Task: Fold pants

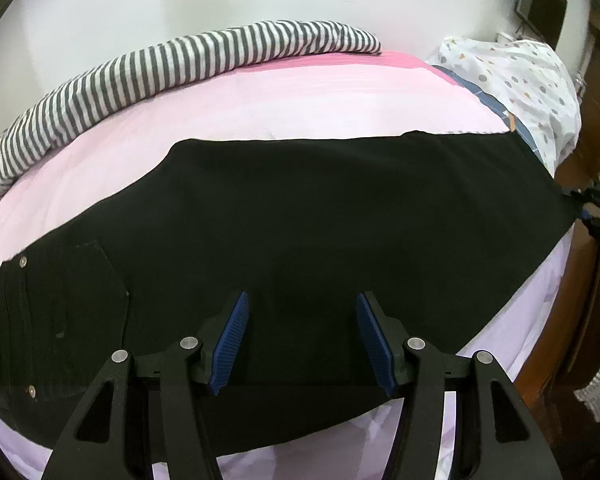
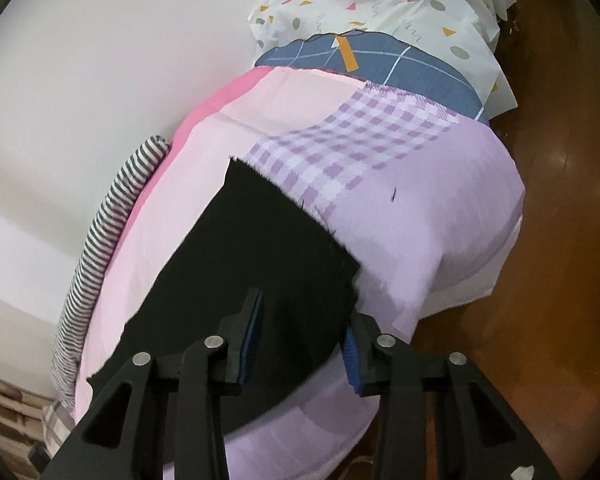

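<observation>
Over on the left side, the black pants (image 1: 300,232) lie flat across the pink and lilac bed sheet (image 1: 260,104), waistband end at the far left with its back pocket (image 1: 88,292) and two metal rivets showing. Behind them, along the wall, a striped blanket (image 1: 160,64) is bunched up in a long roll. The left gripper (image 1: 302,340) hangs above the middle of the pants, its blue pads spread wide apart, nothing between them. Moving right, a dotted white pillow (image 1: 520,80) sits at the bed's end, with a blue checked cloth under it. In the right wrist view, the hem end of the pants (image 2: 260,264) reaches toward a purple gingham patch (image 2: 348,152) on the sheet. The right gripper (image 2: 300,344) hovers over that leg end, fingers parted, gripping nothing. Brown wooden floor (image 2: 560,240) shows at the far right.
</observation>
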A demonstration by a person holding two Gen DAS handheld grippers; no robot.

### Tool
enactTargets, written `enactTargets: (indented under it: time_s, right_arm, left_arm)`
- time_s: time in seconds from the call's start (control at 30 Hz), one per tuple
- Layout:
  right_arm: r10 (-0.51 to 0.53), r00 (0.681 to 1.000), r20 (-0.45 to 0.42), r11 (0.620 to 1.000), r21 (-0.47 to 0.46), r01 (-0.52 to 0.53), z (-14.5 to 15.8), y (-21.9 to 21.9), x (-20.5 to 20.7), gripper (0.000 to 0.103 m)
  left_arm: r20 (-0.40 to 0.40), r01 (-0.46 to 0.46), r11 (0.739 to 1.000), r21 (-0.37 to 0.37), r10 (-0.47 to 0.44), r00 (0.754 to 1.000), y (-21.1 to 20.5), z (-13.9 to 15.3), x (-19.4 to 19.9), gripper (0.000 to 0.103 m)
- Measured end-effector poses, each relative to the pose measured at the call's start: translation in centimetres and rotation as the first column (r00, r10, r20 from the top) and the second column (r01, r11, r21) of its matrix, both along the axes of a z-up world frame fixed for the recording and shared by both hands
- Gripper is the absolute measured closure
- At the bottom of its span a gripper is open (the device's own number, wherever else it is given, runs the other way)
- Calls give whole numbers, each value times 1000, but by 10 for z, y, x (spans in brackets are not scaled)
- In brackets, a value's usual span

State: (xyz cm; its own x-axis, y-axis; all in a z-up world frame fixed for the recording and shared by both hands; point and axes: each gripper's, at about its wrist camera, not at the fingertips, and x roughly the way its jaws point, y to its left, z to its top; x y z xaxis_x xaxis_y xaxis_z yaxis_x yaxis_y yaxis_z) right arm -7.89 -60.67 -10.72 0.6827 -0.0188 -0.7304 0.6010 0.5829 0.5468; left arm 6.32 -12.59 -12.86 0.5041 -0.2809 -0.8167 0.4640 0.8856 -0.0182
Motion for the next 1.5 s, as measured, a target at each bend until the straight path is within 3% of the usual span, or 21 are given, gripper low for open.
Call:
enactTargets:
  time_s: [0.07, 0.37, 0.6, 0.8, 1.0, 1.17, 1.33, 1.5]
  right_arm:
    - [-9, 1000, 6, 1000, 23, 8, -3, -6, 1, 91]
    - [22, 995, 95, 996, 89, -30, 18, 4, 4, 96]
    - [171, 978, 122, 982, 57, -179, 52, 61, 43, 96]
    - [324, 935, 144, 941, 54, -334, 68, 132, 92, 96]
    - [485, 864, 133, 866, 58, -496, 68, 218, 142, 96]
    - [624, 774, 110, 771, 77, -632, 58, 301, 169, 96]
    - [721, 690, 63, 685, 84, -724, 42, 363, 179, 95]
    - [774, 633, -11, 631, 93, -770, 19, 394, 171, 95]
  left_arm:
    - [-1, 5, 1000, 3, -5, 1000, -1, -1, 0, 46]
    - [-55, -10, 1000, 10, 10, 998, -2, -17, 10, 46]
    - [-45, -76, 994, -82, 73, 996, 23, -3, 14, 46]
    - [-47, -171, 971, -167, 165, 985, 71, 12, 14, 46]
    - [-50, -256, 937, -237, 251, 967, 119, 22, 8, 45]
    - [-48, -305, 911, -277, 303, 952, 153, 27, 3, 45]
    - [-71, -350, 881, -319, 346, 935, 181, 28, -1, 44]
    - [-81, -365, 865, -344, 360, 929, 195, 28, -5, 44]
